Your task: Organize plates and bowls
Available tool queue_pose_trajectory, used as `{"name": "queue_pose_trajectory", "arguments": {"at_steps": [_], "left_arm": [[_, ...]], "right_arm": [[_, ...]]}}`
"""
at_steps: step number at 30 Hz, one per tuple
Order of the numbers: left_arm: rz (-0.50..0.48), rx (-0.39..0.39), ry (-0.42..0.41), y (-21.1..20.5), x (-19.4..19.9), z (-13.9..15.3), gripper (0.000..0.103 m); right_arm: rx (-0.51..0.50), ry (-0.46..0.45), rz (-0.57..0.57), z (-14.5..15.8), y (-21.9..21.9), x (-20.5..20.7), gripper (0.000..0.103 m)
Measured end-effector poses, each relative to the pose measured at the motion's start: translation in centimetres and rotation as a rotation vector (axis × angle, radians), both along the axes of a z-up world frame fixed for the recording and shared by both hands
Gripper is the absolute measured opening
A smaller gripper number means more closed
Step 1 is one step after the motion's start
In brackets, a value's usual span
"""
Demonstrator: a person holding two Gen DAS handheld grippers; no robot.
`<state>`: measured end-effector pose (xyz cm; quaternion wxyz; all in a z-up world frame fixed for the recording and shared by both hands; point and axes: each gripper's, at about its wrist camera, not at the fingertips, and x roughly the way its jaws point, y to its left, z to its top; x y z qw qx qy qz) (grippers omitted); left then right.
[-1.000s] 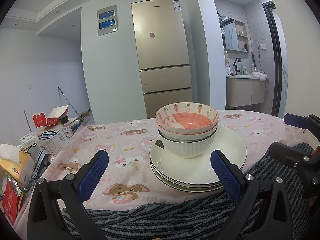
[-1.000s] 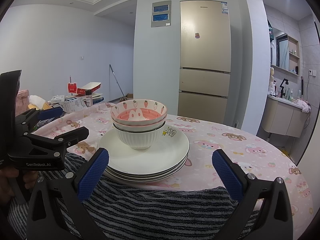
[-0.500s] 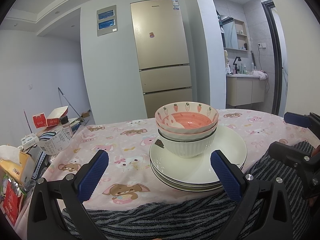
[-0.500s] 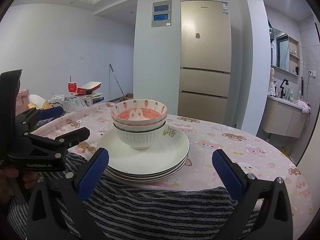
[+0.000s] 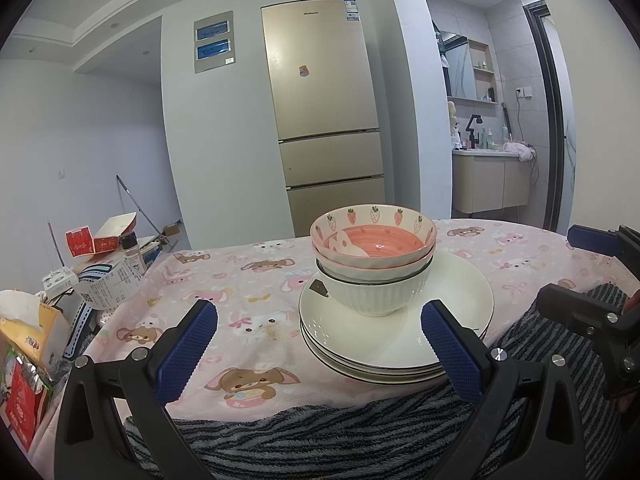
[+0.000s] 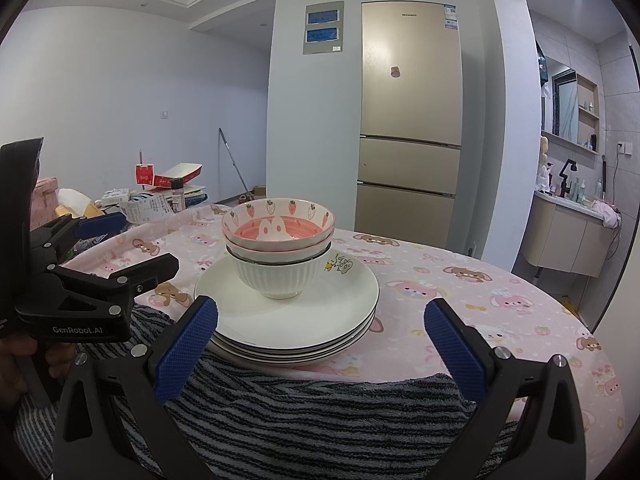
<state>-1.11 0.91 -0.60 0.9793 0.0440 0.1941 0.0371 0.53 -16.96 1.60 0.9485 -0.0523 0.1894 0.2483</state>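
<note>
A stack of white plates [image 5: 448,320] [image 6: 332,312] sits on the pink cartoon tablecloth [image 5: 240,292] [image 6: 480,292]. On it stand nested bowls: a white ribbed bowl [image 5: 372,292] [image 6: 280,276] at the bottom, pink strawberry bowls [image 5: 372,236] [image 6: 278,226] on top. My left gripper [image 5: 318,344] is open and empty, just short of the stack on its near left; it also shows in the right wrist view [image 6: 100,280]. My right gripper [image 6: 320,340] is open and empty, near the stack's front edge; it also shows in the left wrist view [image 5: 600,292].
A grey striped towel [image 5: 320,432] [image 6: 320,408] covers the table's near edge. Boxes, a bottle and paper clutter [image 5: 100,264] [image 6: 160,192] lie at the left. A gold fridge [image 5: 324,120] [image 6: 408,120] stands behind, and a bathroom vanity [image 5: 492,184] is at the right.
</note>
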Motion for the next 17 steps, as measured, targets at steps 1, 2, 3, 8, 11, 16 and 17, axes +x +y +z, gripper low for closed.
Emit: {"name": "queue_pose_trajectory", "arguments": {"at_steps": [1, 2, 3, 8, 11, 16, 17], "left_arm": [[0.0, 0.0, 0.0, 0.01, 0.02, -0.01, 0.103], [-0.001, 0.001, -0.001, 0.02, -0.01, 0.0, 0.103], [-0.001, 0.003, -0.001, -0.05, -0.04, 0.05, 0.103], [0.0, 0.001, -0.002, -0.08, -0.07, 0.06, 0.103], [-0.001, 0.003, -0.002, -0.06, -0.05, 0.06, 0.103], [0.0, -0.001, 0.001, 0.02, 0.02, 0.01, 0.103], [0.0, 0.001, 0.0, -0.06, -0.06, 0.04, 0.103]], "right_arm": [[-0.001, 0.0, 0.0, -0.01, 0.0, 0.0, 0.103], [-0.003, -0.001, 0.0, -0.01, 0.0, 0.0, 0.103], [-0.004, -0.001, 0.0, -0.01, -0.02, 0.01, 0.103], [-0.005, -0.002, 0.0, -0.01, -0.01, 0.04, 0.103], [-0.006, -0.002, 0.0, -0.02, -0.05, 0.07, 0.103], [-0.006, -0.002, 0.0, -0.03, -0.04, 0.06, 0.103], [-0.005, -0.002, 0.0, -0.03, -0.06, 0.07, 0.103]]}}
